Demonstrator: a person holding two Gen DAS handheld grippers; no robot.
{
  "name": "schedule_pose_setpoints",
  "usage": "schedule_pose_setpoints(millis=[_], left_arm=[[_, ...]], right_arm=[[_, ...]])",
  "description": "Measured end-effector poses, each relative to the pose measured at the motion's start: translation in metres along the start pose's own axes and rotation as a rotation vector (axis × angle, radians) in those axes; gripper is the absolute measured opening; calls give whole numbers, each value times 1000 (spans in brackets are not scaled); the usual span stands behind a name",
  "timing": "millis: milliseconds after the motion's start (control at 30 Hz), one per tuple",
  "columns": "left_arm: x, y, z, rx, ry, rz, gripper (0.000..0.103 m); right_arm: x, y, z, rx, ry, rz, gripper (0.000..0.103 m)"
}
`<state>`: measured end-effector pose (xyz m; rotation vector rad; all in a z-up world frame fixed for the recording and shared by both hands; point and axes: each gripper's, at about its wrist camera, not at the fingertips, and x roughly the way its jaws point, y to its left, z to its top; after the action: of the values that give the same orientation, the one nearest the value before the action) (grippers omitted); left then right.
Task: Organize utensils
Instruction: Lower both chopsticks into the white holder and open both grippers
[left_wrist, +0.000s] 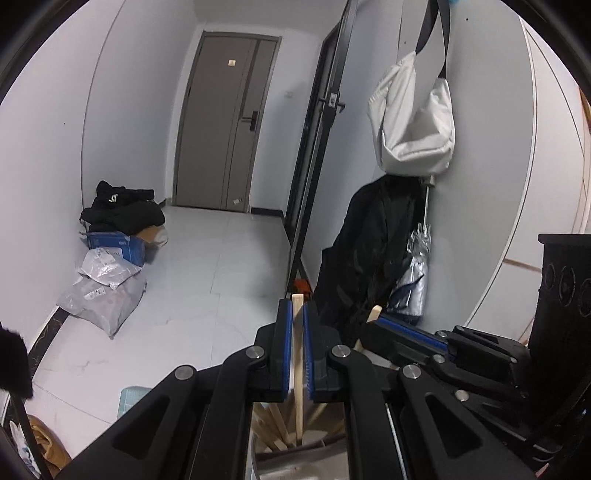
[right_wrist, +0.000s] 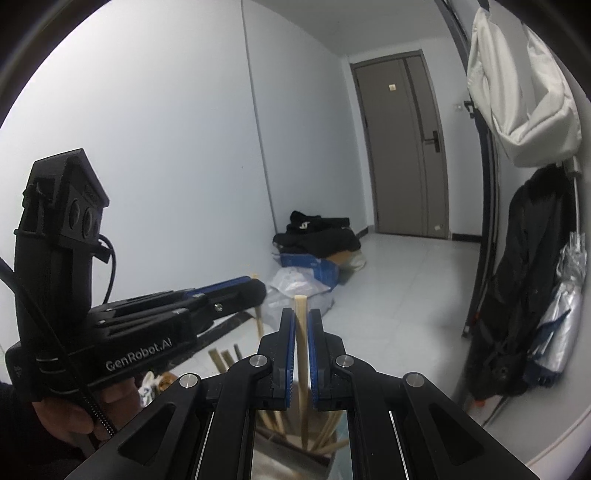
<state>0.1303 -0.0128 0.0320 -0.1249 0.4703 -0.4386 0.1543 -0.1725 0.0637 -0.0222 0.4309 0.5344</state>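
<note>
My left gripper (left_wrist: 297, 321) is shut on a pale wooden chopstick (left_wrist: 297, 301) that stands upright, its tip poking above the blue pads. Its lower end reaches down among several chopsticks (left_wrist: 275, 421) standing in a round holder (left_wrist: 295, 448) beneath the jaws. My right gripper (right_wrist: 301, 323) is likewise shut on an upright chopstick (right_wrist: 300, 302) over the same holder (right_wrist: 269, 450). Each gripper shows in the other's view: the right gripper (left_wrist: 384, 321) just to the right, the left gripper (right_wrist: 255, 290) to the left with its chopstick (right_wrist: 260, 325).
A hand (right_wrist: 74, 413) holds the left gripper's handle. Black clothes (left_wrist: 122, 210) lie on a blue box, with grey parcel bags (left_wrist: 103, 291) by the left wall. A white bag (left_wrist: 413, 122), black jacket (left_wrist: 362, 254) and folded umbrella (left_wrist: 415, 273) hang at right. A grey door (left_wrist: 225, 122) stands behind.
</note>
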Motion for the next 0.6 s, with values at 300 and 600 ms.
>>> schedule_pose_setpoints(millis=[300,600], left_arm=[[5,5,-6,-5,154,-51,3],[-20,4,-3,-38,153,-3,44]], right_arm=[[8,2,-16,10,89,18,8],[-3,5,-23,20,136,20,9]])
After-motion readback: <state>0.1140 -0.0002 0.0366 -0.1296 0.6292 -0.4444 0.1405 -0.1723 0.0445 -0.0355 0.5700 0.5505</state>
